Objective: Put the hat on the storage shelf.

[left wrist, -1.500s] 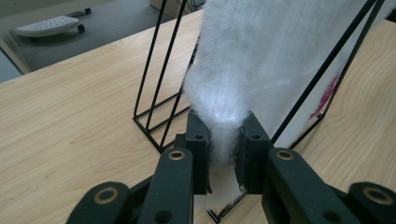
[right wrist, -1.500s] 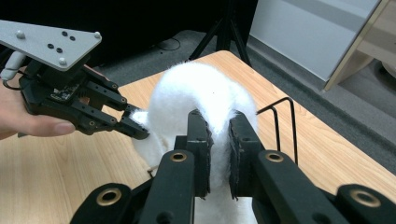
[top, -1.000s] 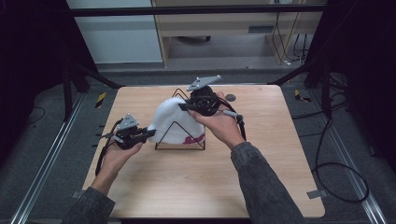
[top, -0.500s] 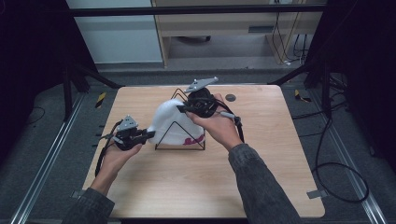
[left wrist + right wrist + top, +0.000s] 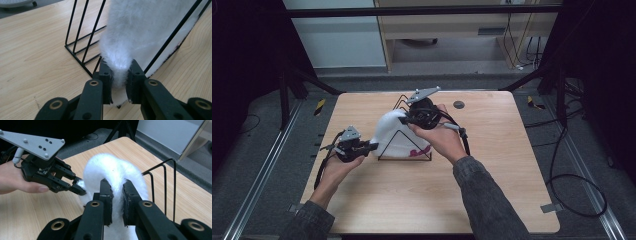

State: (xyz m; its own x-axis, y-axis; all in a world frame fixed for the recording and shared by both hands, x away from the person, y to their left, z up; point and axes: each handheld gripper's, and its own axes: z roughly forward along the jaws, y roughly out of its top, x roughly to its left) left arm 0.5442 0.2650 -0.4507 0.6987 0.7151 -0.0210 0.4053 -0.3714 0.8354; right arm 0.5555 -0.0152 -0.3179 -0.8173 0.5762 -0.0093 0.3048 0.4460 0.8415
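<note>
Dark framing and trailing cables are surrounding a pale wooden bench (image 5: 492,200), where a black wire rack (image 5: 404,150) is standing near the middle. A white fluffy cloth (image 5: 392,132) is draping over it, probably being stretched between both hands. The right tool (image 5: 116,195) is pinching its top fold, and the left tool (image 5: 119,82) is pinching its lower left corner.
</note>
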